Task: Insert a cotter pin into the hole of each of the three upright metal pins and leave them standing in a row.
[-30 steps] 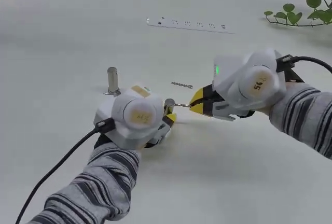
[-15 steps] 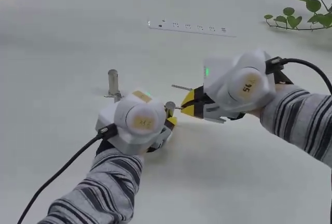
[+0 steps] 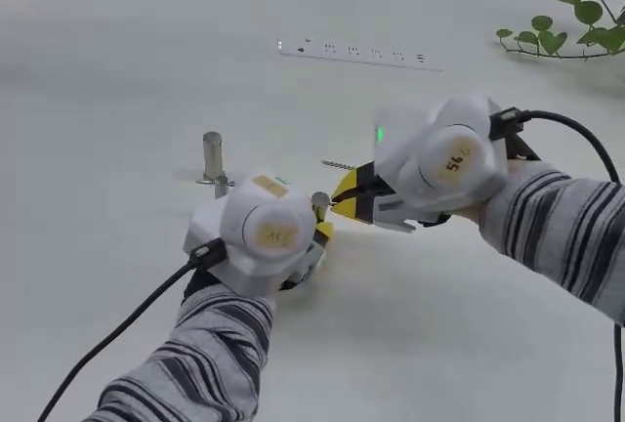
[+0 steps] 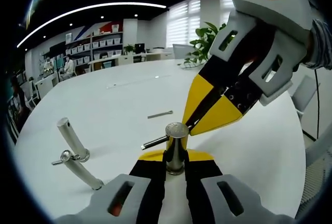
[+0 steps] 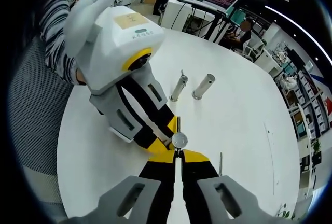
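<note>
Left tool (image 4: 175, 163): jaws clamped on the shank of a metal pin (image 4: 176, 140), which stands upright on the worktop (image 3: 146, 70) with its head clear above the yellow tips.

Right tool (image 5: 178, 155): jaws together, tips right up against the head of that pin on the side away from the left tool's body. It grips a cotter pin (image 4: 154, 142) that sits through the hole, and the free end pokes out the far side of the head. The right gripper view shows the same line-up: closed tips, round pin head, then a thin shaft beyond. The exact grip point is hidden behind the head.

Other parts:
- second pin (image 4: 79, 168) stands left of the held one, with a fitted cotter pin (image 4: 58, 161) crossing it near the top
- third pin (image 4: 71, 137) stands just beside the second; I can't tell whether it has a cotter in it
- loose cotter pin (image 4: 160, 114) lies flat on the worktop behind the held pin, apart from everything

In the head view both tools meet mid-worktop and the two free-standing pins are off to the left of the left tool. A power strip (image 3: 356, 53) lies further back and a plant (image 3: 576, 26) is at the far right corner. Striped sleeves on both arms.
</note>
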`<state>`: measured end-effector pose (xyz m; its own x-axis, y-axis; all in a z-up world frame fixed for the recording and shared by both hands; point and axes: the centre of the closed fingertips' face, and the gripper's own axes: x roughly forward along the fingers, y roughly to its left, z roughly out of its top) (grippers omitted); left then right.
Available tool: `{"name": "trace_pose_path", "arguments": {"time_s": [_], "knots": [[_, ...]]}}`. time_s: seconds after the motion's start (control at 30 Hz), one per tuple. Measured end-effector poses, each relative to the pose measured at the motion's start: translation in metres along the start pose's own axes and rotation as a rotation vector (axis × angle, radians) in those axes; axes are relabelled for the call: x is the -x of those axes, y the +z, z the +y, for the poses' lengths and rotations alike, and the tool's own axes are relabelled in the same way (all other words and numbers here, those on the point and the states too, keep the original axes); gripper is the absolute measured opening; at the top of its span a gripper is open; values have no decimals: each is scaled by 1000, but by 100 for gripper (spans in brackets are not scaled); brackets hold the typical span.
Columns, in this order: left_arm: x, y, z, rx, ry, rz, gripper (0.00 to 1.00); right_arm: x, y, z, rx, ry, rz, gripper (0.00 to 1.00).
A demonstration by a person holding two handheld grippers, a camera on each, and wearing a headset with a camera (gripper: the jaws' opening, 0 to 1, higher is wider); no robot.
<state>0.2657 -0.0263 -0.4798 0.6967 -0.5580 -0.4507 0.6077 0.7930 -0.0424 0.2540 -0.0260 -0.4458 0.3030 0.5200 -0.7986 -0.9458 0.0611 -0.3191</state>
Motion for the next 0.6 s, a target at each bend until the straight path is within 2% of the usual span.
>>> {"name": "trace_pose_path", "arguments": {"time_s": [0.1,0.23,0.6], "knots": [[0,0,0,1,0,1,10,0,2,0,2,0,-5,0],[0,0,0,0,0,2,10,2,0,0,-25,-9,2,8],[0,-1,0,1,2,3,10,6,-2,-1,-43,-10,-13,0]]}}
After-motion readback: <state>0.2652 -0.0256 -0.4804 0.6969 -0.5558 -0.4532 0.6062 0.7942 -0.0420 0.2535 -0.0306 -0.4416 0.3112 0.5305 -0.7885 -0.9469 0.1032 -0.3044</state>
